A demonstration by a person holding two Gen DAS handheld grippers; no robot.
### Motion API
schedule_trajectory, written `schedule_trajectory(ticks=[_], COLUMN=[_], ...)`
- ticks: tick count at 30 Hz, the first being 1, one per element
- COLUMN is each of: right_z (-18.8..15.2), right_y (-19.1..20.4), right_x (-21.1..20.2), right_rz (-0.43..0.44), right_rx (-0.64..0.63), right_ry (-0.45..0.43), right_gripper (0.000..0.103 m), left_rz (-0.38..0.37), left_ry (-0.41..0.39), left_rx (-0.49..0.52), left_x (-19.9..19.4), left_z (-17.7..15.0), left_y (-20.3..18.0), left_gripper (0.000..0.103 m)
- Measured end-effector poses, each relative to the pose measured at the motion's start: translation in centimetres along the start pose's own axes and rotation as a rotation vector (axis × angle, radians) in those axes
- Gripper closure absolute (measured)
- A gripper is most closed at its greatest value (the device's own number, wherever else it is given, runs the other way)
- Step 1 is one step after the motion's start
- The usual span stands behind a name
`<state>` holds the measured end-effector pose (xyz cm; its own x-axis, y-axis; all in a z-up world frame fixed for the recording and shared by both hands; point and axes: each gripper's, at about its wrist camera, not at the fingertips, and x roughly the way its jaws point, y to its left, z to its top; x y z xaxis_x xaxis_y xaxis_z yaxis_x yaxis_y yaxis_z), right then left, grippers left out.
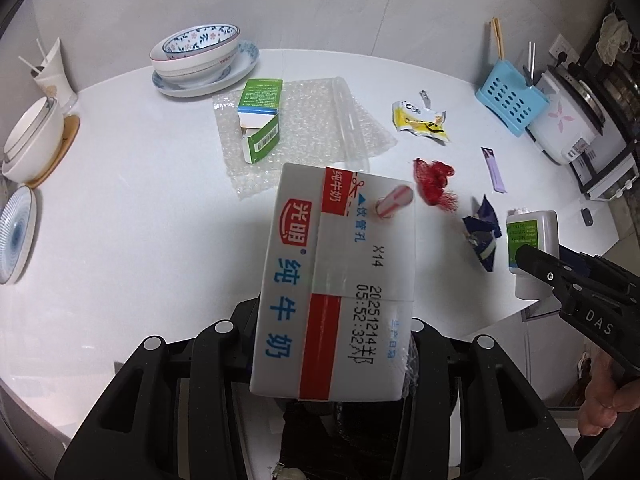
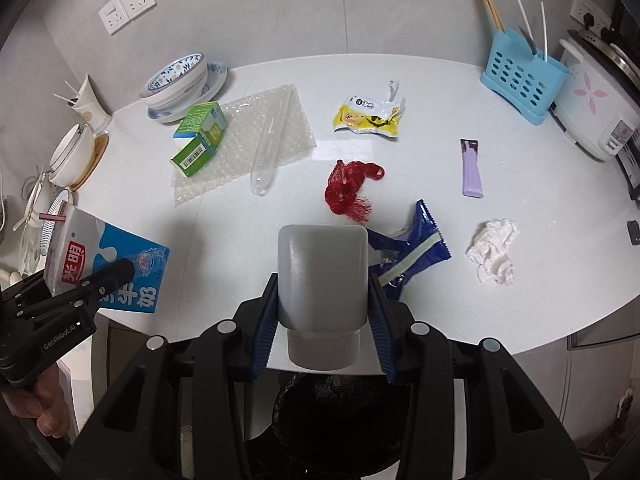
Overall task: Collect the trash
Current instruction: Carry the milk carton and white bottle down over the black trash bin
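Nearest each wrist camera, a piece of trash sits pinched between the jaws. Left gripper (image 1: pixel 332 344): jaws closed on a white milk carton (image 1: pixel 340 276) with red bands, blue lettering and a striped straw at its top, held above the white worktop (image 1: pixel 140 208). Right gripper (image 2: pixel 324 312): blue-padded jaws pressed against both sides of a grey-white plastic bottle (image 2: pixel 322 280), also clear of the surface; a green label shows on it in the left view. A hand (image 2: pixel 48 404) grips the left tool's handle.

Just beyond the bottle lie a dark blue wrapper (image 2: pixel 412 252) and, to its right, a crumpled white tissue (image 2: pixel 494 250). Farther on rest a red mesh net (image 2: pixel 348 186) and a lilac sachet (image 2: pixel 471 168). Left of these, a sheet of bubble wrap (image 2: pixel 240 148) carries an opened green-and-white box (image 2: pixel 198 136) and a clear plastic tube (image 2: pixel 270 148). A yellow snack packet (image 2: pixel 370 118) lies beyond the net.

Along the far edge stand stacked patterned bowls (image 2: pixel 180 80) on a plate and a blue utensil caddy (image 2: pixel 522 78) beside a white rice cooker (image 2: pixel 596 108).
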<state>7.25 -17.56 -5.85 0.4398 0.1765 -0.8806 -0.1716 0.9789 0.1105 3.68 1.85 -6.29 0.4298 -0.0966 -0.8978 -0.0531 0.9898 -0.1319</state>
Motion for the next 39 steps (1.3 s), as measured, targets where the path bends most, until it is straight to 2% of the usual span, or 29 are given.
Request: schedule_trajectory(ticks=[15, 30, 39], right_z=[-5.4, -11.4, -15.3], right_y=[-3.3, -5.8, -6.8], right_x=[-5.5, -5.2, -4.0], right_rz=[0.004, 0.002, -0.006], right_rx=[-0.005, 0.000, -0.001], right_ry=[-0.056, -0.015, 0.029], right_gripper=[0.063, 0.063, 0.063], left_rz=[-0.042, -0.068, -0.063], left_ry=[-0.030, 0.014, 0.060], left_rx=[-0.015, -0.003, 0.018], left_x=[-3.5, -2.9, -0.9], left_z=[-5.4, -11.3, -14.9], left_y=[-3.8, -6.4, -7.3], left_gripper=[0.063, 0.063, 0.063])
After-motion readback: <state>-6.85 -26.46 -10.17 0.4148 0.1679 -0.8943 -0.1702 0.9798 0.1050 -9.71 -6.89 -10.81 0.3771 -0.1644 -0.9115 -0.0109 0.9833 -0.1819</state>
